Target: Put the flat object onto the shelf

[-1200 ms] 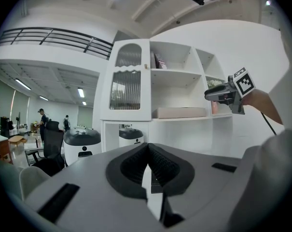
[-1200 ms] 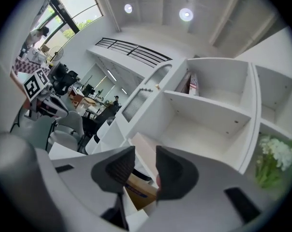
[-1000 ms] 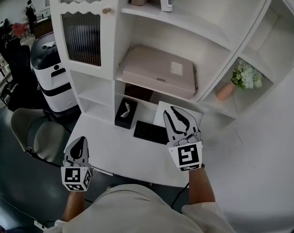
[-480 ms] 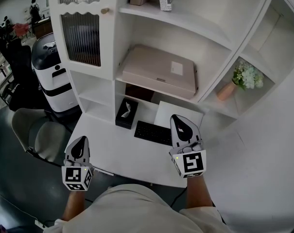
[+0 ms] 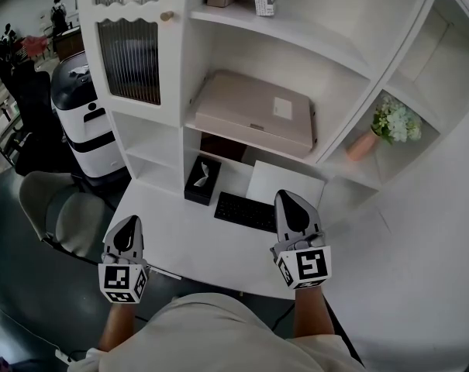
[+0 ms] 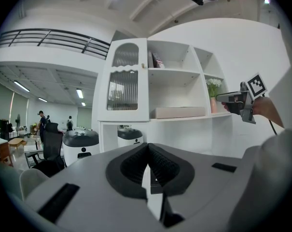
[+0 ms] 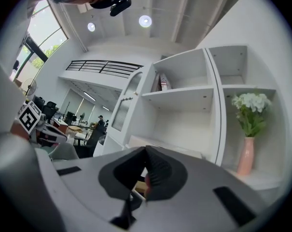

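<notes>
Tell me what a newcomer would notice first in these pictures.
The big beige flat box lying at mid-height in the white shelf unit draws the eye first. Below it, the left gripper and right gripper, both shut and empty, are held at the white desk, the right one by a black keyboard. A pink vase of white flowers stands in the right corner shelf.

Found white across the shelf unit and desk. Logged pale beige on the flat object, black on keyboard and tissue box, pink on vase, white and green on flowers. Recorded grey with black pads on left gripper and right gripper, black-and-white square markers on both cubes. Vertical ribbing on cabinet door glass.
</notes>
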Demonstrator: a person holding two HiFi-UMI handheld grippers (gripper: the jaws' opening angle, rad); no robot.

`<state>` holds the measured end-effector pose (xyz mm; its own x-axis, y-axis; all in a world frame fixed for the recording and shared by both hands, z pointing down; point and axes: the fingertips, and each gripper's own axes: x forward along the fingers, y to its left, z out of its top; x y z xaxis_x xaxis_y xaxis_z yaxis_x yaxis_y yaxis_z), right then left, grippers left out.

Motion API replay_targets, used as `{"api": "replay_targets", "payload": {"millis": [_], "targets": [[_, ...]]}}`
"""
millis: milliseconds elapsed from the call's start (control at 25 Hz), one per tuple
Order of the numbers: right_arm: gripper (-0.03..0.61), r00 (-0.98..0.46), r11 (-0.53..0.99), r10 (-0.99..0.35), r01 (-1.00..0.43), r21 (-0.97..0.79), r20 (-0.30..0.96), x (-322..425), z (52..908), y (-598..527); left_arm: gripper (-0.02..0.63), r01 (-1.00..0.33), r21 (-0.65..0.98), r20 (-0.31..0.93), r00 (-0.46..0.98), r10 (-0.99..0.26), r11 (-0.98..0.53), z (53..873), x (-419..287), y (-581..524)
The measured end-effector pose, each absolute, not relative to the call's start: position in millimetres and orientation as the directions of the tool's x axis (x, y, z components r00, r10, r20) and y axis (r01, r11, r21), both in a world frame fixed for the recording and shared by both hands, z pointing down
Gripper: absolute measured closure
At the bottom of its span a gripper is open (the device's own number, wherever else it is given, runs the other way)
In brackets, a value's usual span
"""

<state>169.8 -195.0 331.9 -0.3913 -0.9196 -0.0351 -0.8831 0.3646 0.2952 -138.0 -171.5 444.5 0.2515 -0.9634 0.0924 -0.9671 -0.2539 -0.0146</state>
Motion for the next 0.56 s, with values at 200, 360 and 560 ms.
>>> {"api": "replay_targets", "payload": {"millis": [200, 360, 560], "targets": [[0.575, -0.388, 0.367, -0.921, -0.896, 0.252, -0.038, 173.0, 335.9, -193.7, 0.614, -0.967, -0.017, 0.094, 0.253, -0.963, -0.256, 444.4, -137.2, -171.5], [0.575, -0.389, 0.372, -0.920, -0.906, 0.203, -0.048, 174.9, 336.7, -192.3, 0.612, -0.966, -0.020, 0.095, 0.255, -0.962, -0.258, 443.8, -136.1, -171.1], [0.575, -0.384, 0.371, -0.921, -0.916, 0.152, -0.062, 179.7, 338.4, -192.2, 0.612, -0.966, -0.024, 0.095, 0.254, -0.963, -0.257, 443.2, -134.7, -171.3]]}}
